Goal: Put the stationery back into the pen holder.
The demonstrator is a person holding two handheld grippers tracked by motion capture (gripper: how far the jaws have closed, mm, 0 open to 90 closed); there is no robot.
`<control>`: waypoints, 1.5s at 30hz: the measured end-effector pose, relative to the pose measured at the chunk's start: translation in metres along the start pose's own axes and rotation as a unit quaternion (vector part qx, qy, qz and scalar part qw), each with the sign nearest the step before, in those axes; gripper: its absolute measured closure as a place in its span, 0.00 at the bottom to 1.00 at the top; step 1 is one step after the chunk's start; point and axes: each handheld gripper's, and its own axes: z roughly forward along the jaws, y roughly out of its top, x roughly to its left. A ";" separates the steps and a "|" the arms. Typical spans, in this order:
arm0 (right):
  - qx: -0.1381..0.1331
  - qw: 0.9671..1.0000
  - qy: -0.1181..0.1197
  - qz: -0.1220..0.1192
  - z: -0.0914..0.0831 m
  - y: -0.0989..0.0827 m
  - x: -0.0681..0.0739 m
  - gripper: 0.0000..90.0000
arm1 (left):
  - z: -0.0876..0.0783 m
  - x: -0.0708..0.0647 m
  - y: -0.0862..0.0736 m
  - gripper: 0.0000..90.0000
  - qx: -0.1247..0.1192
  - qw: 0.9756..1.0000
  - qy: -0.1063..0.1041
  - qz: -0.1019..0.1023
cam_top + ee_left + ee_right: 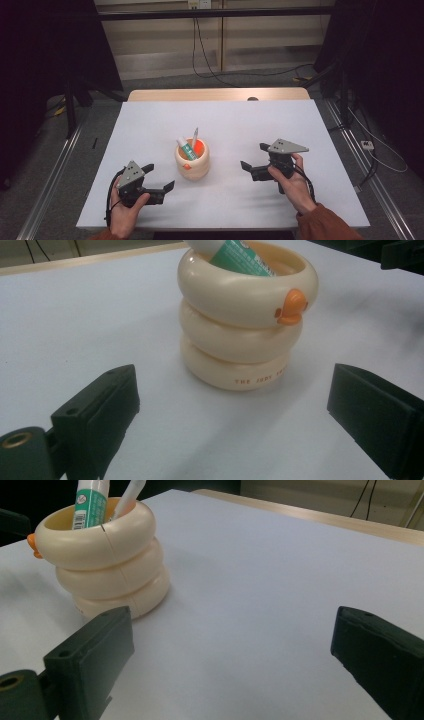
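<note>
Jaws spread wide and empty on left gripper (161, 177) and right gripper (253, 156), flanking cream ringed cup (192, 161) holding tube (186, 148) and pen (194, 136).

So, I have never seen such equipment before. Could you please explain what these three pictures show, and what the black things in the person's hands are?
A person sits at a white table and holds one hand tool in each hand. Each tool is a gripper with two black jaws. The high view looks down from above: the left gripper is at the left, the right gripper at the right. The other two pictures come from small cameras mounted on the grippers, looking forward between their jaws.

Between the grippers stands a cream holder made like three stacked rings, with an orange duck bill on its side. Inside it stand a green-and-white tube and a white pen.

Both grippers are open and hold nothing.
</note>
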 end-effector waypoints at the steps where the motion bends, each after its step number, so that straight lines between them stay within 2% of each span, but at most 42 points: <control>1: 0.000 1.000 -0.002 0.001 -0.002 -0.002 0.000 0.04 | 0.000 0.000 0.000 0.07 -0.001 1.000 0.000 -0.001; 11: -0.009 0.999 -0.041 0.009 -0.026 -0.017 -0.005 0.04 | -0.002 -0.001 0.001 0.07 0.000 1.000 0.004 0.005; 17: -0.007 0.998 -0.058 0.019 -0.040 -0.028 -0.010 0.04 | -0.003 -0.003 0.000 0.07 -0.001 1.000 0.006 0.001; 32: -0.012 0.993 -0.108 0.045 -0.080 -0.053 -0.026 0.05 | -0.003 -0.002 0.000 0.07 -0.003 1.000 0.011 -0.004; 40: -0.013 0.990 -0.127 0.060 -0.090 -0.068 -0.034 0.05 | -0.003 0.000 0.000 0.07 -0.001 1.000 0.013 -0.003; 43: -0.020 0.989 -0.132 0.065 -0.090 -0.068 -0.035 0.05 | -0.003 0.000 0.000 0.07 -0.001 1.000 0.011 -0.004; 45: -0.017 0.989 -0.136 0.060 -0.090 -0.068 -0.036 0.05 | -0.003 0.001 0.000 0.07 -0.003 1.000 0.009 -0.004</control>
